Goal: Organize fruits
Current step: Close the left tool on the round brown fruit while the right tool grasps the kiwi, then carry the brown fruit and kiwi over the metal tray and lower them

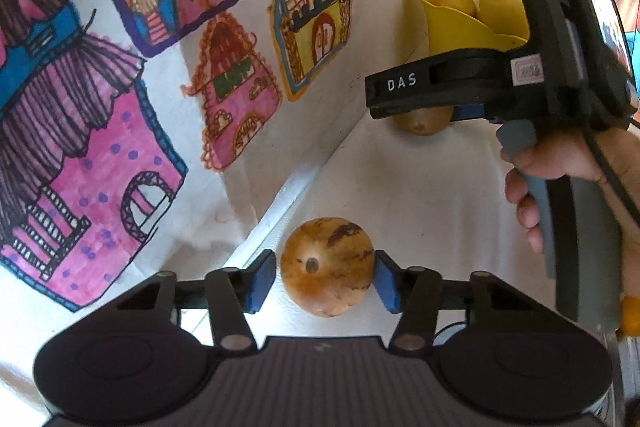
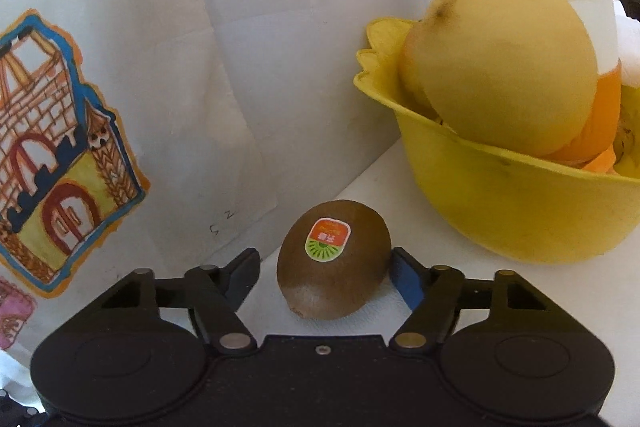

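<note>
Grippers straddling fruit: left gripper [image 1: 326, 277] spread around a mottled passion fruit [image 1: 327, 267], right gripper [image 2: 326, 277] spread around a kiwi [image 2: 334, 259], both on the table [image 2: 400, 179] near the yellow bowl [image 2: 500, 203], apparently before squeezing.

From my left camera I read "DAS" in white capitals on the black finger of the right gripper [image 1: 416, 115], at about two o'clock. A small pink label [image 1: 527, 71] sits beside it, its print too small to read. From my right camera, the kiwi [image 2: 334, 261] carries an orange-and-green sticker [image 2: 328, 239] with illegible characters. Faint pencil marks [image 2: 222, 223] on the wall paper at eleven o'clock from the kiwi look like "5 2".
</note>
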`<state>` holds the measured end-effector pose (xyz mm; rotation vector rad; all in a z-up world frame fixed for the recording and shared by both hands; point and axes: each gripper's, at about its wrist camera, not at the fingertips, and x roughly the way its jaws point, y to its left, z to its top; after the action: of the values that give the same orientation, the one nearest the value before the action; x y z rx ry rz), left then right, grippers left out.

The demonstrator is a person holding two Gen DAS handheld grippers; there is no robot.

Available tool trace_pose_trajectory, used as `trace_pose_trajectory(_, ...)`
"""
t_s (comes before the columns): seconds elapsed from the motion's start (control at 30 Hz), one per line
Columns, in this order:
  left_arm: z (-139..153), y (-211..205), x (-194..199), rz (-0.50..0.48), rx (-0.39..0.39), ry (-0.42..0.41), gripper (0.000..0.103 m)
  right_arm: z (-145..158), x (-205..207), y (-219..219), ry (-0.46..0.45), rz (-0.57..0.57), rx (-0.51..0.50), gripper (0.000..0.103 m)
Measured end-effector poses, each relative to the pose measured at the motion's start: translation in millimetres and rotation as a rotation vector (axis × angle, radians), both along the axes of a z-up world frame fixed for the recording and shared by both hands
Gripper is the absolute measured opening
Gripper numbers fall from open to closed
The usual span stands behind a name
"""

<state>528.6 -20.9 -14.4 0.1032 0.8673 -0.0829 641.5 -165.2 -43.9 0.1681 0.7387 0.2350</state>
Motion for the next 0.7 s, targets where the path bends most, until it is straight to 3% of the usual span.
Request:
trace_pose_trajectory(0.17,0.5,-1.0,4.4,0.006,-0.006,0.005,0.053,-5.9,-0.4,5.1,-0.019,-0.022,-0.025,0.060)
trace_pose_trajectory(0.47,-1.3,3.0,9.1,0.013,-0.018,-0.003,0.050,-7.9,-13.6,-4.0,-0.022,-0.006,-0.007,0.059)
trace_pose_trajectory(0.7,-6.2,11.7,-10.2,-0.001,-0.020,-0.007,0.049,-5.1,-35.4,-14.3,0.038,0.020,0.022,0.059)
